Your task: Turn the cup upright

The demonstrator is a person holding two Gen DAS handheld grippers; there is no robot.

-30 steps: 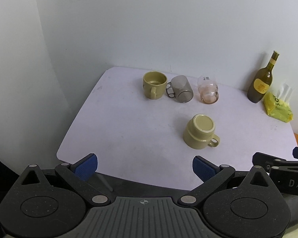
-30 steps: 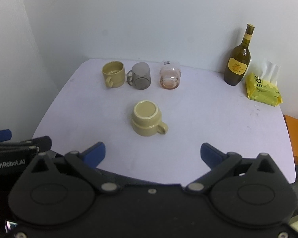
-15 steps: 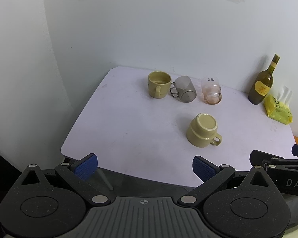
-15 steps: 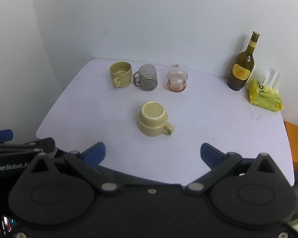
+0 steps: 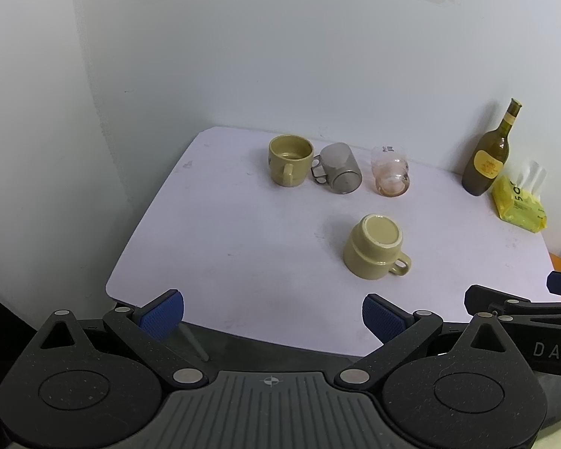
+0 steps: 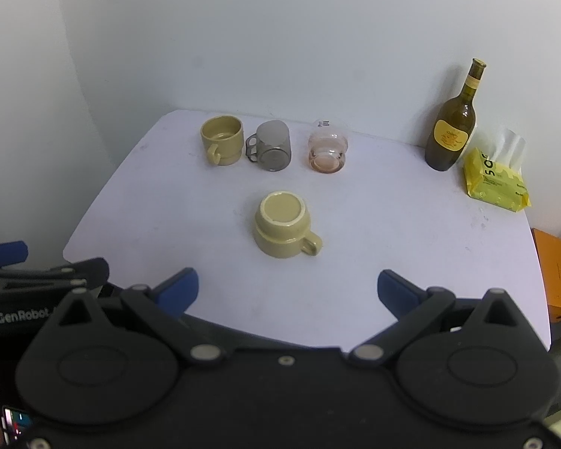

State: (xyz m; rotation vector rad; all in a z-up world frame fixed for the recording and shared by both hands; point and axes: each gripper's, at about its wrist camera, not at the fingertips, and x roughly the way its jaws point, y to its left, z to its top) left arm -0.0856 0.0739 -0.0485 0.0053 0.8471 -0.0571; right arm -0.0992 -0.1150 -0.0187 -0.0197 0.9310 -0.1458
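Observation:
A beige mug (image 5: 374,247) (image 6: 283,226) stands upside down near the middle of the white table (image 5: 243,232) (image 6: 411,232), its handle toward the right front. My left gripper (image 5: 273,316) is open and empty, above the table's front edge, well short of the mug. My right gripper (image 6: 288,289) is open and empty, also at the front edge, with the mug straight ahead of it. Each gripper shows at the edge of the other's view.
At the back stand an upright beige mug (image 5: 290,160) (image 6: 221,145), a grey mug (image 5: 338,167) (image 6: 271,146) and a pink glass (image 5: 391,171) (image 6: 327,146), both lying on their sides. A wine bottle (image 5: 490,153) (image 6: 453,123) and a yellow tissue pack (image 5: 518,200) (image 6: 495,181) stand back right. An orange box (image 6: 555,273) sits beyond the table's right edge.
Both grippers have drawn back and risen a little, so the table and cups look smaller and farther. The cups have not moved. Both jaws stay open.

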